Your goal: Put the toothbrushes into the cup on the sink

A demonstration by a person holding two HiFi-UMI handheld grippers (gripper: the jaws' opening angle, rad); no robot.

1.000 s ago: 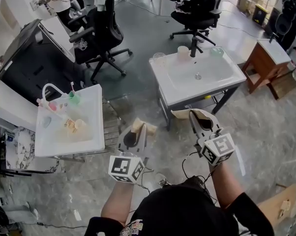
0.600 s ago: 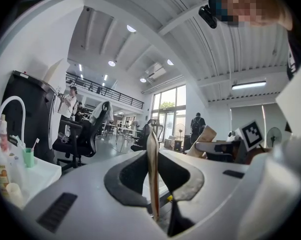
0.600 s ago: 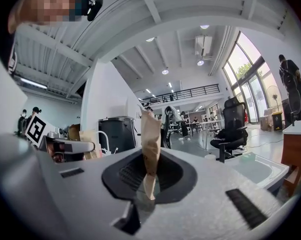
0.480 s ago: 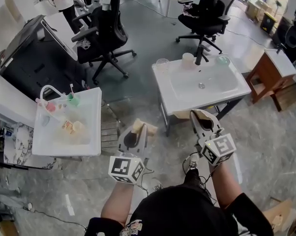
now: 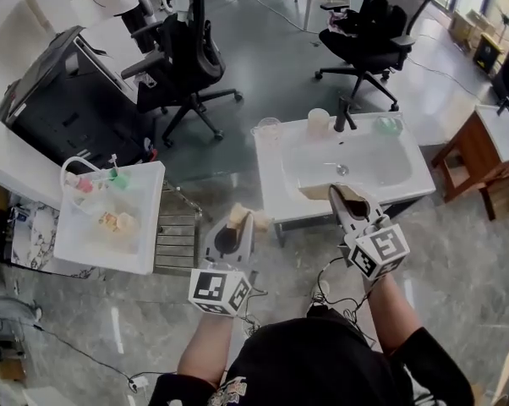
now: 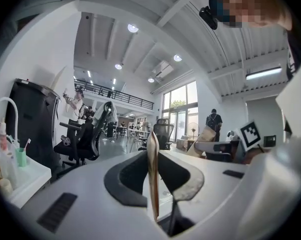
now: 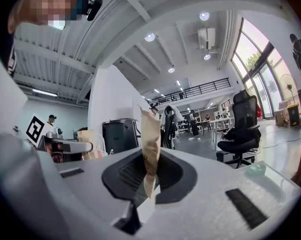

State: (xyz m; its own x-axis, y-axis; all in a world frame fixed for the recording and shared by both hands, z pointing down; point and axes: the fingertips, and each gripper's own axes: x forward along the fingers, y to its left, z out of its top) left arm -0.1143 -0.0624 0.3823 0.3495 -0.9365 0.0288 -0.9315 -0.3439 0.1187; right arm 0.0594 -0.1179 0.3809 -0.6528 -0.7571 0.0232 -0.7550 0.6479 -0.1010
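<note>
A white sink point(image 5: 276, 189) stands in the middle of the head view. On its back rim are a clear cup point(image 5: 269, 128), a cream cup point(image 5: 319, 122), a black tap point(image 5: 346, 113) and a green cup point(image 5: 390, 125). A second white basin point(image 5: 145, 244) at the left holds a toothbrush in a small green cup point(image 5: 115, 174), which also shows in the left gripper view point(image 6: 21, 155). My left gripper point(image 5: 238, 216) point(image 6: 151, 149) is shut and empty, between the two basins. My right gripper point(image 5: 332, 193) point(image 7: 149, 119) is shut and empty over the sink's near edge.
Two black office chairs point(image 5: 183, 62) point(image 5: 369, 41) stand beyond the sinks, with a black cabinet point(image 5: 60, 91) at the far left. A wooden side table point(image 5: 483, 155) is at the right. A metal rack point(image 5: 177, 239) sits beside the left basin, and cables point(image 5: 326, 290) lie on the floor.
Both grippers have travelled forward together, still shut. The middle sink is now closer, with the right gripper over its near edge. The left basin has slid leftward and nearer.
</note>
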